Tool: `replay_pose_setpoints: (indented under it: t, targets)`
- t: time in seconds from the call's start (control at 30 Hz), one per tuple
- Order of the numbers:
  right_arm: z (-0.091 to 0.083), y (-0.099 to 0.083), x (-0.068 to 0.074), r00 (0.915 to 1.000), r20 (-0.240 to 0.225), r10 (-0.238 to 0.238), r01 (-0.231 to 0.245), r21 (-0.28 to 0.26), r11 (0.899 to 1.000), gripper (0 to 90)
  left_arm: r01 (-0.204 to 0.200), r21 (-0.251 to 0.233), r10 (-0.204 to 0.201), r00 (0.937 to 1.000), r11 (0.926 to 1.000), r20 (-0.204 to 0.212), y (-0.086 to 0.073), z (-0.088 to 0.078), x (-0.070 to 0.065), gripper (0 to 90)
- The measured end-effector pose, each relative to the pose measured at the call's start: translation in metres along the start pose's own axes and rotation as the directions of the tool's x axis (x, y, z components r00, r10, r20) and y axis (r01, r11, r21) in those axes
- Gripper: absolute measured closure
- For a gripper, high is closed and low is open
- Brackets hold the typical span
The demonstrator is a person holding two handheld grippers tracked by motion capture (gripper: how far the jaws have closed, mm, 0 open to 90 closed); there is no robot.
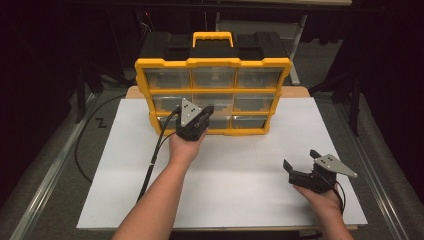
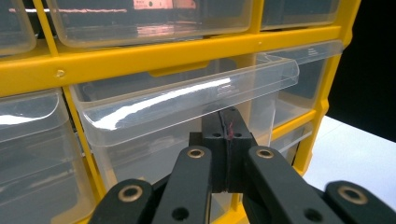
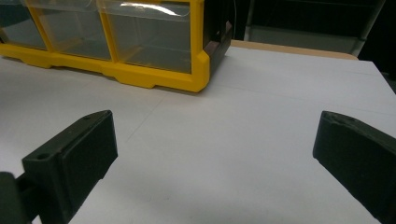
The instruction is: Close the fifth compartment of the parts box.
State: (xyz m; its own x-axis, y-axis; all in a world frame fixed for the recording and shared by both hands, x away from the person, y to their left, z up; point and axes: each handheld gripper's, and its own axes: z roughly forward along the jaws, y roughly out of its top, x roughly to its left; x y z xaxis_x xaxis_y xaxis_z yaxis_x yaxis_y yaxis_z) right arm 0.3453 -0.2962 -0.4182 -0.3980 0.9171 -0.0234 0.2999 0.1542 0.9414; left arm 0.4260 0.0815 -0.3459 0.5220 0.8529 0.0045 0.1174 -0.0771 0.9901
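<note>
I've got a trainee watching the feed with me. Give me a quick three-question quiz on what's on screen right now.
1. True or false: the left gripper has its jaws wide open.
2. The left gripper's tips sit just under the clear lip of a drawer in the yellow organizer. Which column is that drawer in: A left, B middle, C right?
3. Fill in: the right gripper is open above the white ____.

Key
1. False: the jaws are shut together.
2. B, middle.
3. Board; it holds nothing.
</note>
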Motion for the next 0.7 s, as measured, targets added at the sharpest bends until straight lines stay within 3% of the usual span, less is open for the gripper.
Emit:
replay_pose_setpoints:
  t: [0.57, 0.7]
  targets:
    - [0.0, 0.001, -0.001, 1.0, 0.001, 0.001, -0.001, -0.002, 1.0, 1.5, 0.009, 0.034, -0.007, 0.9986, 0.9994, -0.053, 0.0, 0.018, 0.01, 89.7]
    - [-0.001, 0.001, -0.002, 1.0, 0.001, 0.003, -0.003, -0.002, 1.0, 1.7, 0.031, 0.039, -0.028, 0.9976, 0.9988, -0.063, -0.001, 0.021, 0.012, 89.7]
